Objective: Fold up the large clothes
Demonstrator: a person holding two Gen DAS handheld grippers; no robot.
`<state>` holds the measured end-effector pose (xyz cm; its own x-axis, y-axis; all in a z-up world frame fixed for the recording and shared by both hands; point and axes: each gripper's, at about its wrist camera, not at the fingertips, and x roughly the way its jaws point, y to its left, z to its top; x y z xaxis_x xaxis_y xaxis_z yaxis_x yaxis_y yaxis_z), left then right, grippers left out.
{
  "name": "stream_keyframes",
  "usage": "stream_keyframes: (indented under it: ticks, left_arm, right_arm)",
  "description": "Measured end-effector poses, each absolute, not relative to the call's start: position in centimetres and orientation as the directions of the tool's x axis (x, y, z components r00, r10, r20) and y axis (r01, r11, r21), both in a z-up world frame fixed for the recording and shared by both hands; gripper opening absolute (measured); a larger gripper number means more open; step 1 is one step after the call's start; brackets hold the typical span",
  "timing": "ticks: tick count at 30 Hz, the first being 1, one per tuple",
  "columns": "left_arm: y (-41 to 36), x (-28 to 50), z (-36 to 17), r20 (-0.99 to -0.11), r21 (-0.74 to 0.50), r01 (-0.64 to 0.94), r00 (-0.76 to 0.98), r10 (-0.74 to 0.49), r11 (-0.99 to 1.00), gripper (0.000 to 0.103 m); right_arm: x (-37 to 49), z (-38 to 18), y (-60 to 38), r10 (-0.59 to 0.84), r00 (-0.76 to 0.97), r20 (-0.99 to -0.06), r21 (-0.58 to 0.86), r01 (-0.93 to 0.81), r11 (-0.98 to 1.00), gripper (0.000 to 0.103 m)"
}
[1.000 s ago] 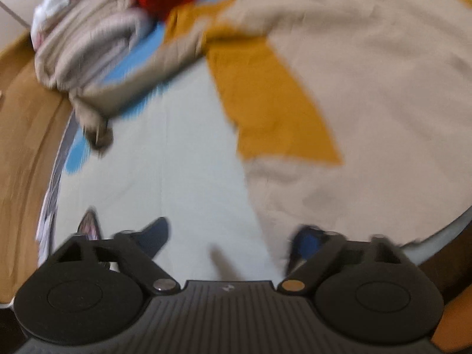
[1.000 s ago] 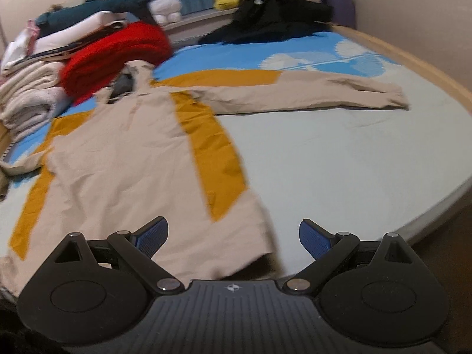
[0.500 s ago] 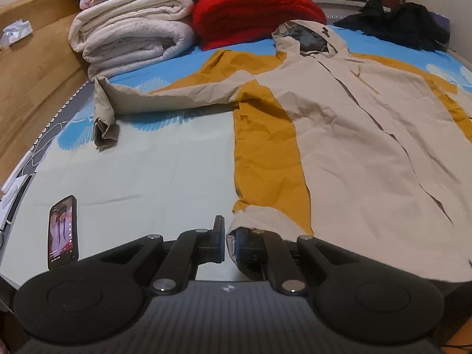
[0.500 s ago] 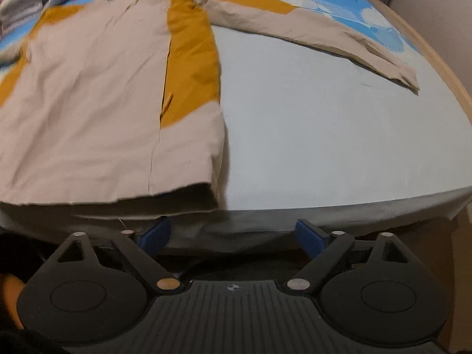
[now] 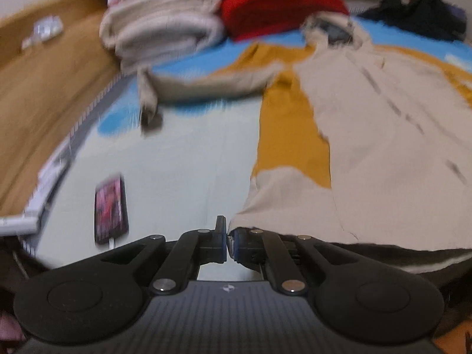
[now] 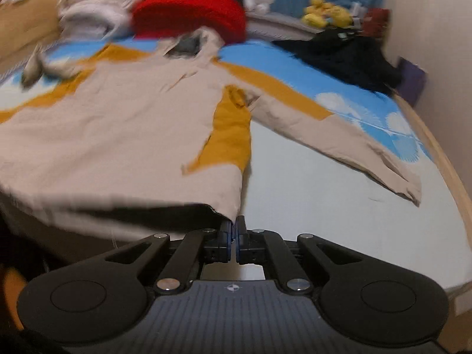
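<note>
Dim, warm indoor light, source out of frame. Heavy motion smear over the beige-and-mustard hooded fabric jacket (image 5: 383, 135) in both views, worst beyond it at the stacked cream blankets (image 5: 162, 38) and the red knitted bundle (image 6: 191, 14). Strong fisheye bowing towards the edges, corners black. Deep shadow beneath the jacket's lifted hem. No glare.

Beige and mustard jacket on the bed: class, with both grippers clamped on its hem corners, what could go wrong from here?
1. The left gripper and right gripper pinch only the jacket's hem corners, so the fabric may slip out.
2. The spread sleeve may drag and bunch.
3. The phone lies near the hem and could be swept.
</note>
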<state>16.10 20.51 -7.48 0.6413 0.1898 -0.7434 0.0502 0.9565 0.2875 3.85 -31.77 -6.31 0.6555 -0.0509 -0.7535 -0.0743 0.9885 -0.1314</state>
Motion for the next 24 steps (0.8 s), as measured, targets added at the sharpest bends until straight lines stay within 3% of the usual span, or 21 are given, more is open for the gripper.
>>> stream_keyframes:
  ticks: [5,11,14,15,16,17,18,19,22,24]
  left_arm:
    - [20.0,15.4,-9.5,-0.799,0.267,0.092,0.577,0.167,0.959,0.005]
    - [20.9,15.3,-9.8,-0.833,0.246,0.121,0.534,0.146,0.962,0.006]
    - [21.2,14.8,-9.5,-0.845,0.213,0.181,0.528,0.088,0.960,0.022]
    - [21.5,14.2,-8.7,-0.842,0.181,0.217,0.538,0.037,0.959,0.038]
    - [21.9,13.5,-7.8,-0.830,0.149,0.252,0.557,-0.018,0.956,0.058]
    - [22.6,12.6,-6.6,-0.808,0.119,0.288,0.584,-0.075,0.950,0.072]
    - [23.2,11.9,-5.5,-0.785,0.109,0.303,0.610,-0.105,0.947,0.097]
    - [23.8,11.3,-4.4,-0.753,0.111,0.311,0.646,-0.124,0.944,0.103]
    - [25.1,11.7,-1.6,-0.645,0.120,0.265,0.754,-0.128,0.957,0.103]
    - [26.1,14.1,-0.3,-0.592,0.035,0.166,0.798,-0.113,0.985,0.103]
  right_arm:
    - [5.9,-12.8,-32.5,-0.077,0.488,-0.869,-0.143,-0.100,0.985,0.001]
    - [4.8,-11.5,-33.1,-0.021,0.527,-0.850,-0.088,-0.103,0.991,0.001]
    - [4.9,-13.5,-32.9,0.016,0.408,-0.913,-0.071,-0.198,0.978,0.003]
    - [4.8,-13.5,-32.8,0.048,0.364,-0.930,-0.040,-0.231,0.972,0.006]
    - [4.6,-12.9,-32.9,0.090,0.356,-0.930,-0.007,-0.262,0.965,0.020]
    - [4.5,-11.8,-33.2,0.115,0.368,-0.923,0.010,-0.276,0.961,0.045]
    - [4.4,-10.3,-33.9,0.143,0.398,-0.906,0.027,-0.283,0.959,0.056]
    - [4.5,-9.1,-34.4,0.160,0.429,-0.889,0.037,-0.280,0.959,0.068]
    - [6.7,-4.6,-38.0,0.188,0.563,-0.805,0.091,-0.196,0.976,0.073]
    - [9.6,-3.0,-40.7,0.172,0.655,-0.736,0.177,-0.060,0.982,0.079]
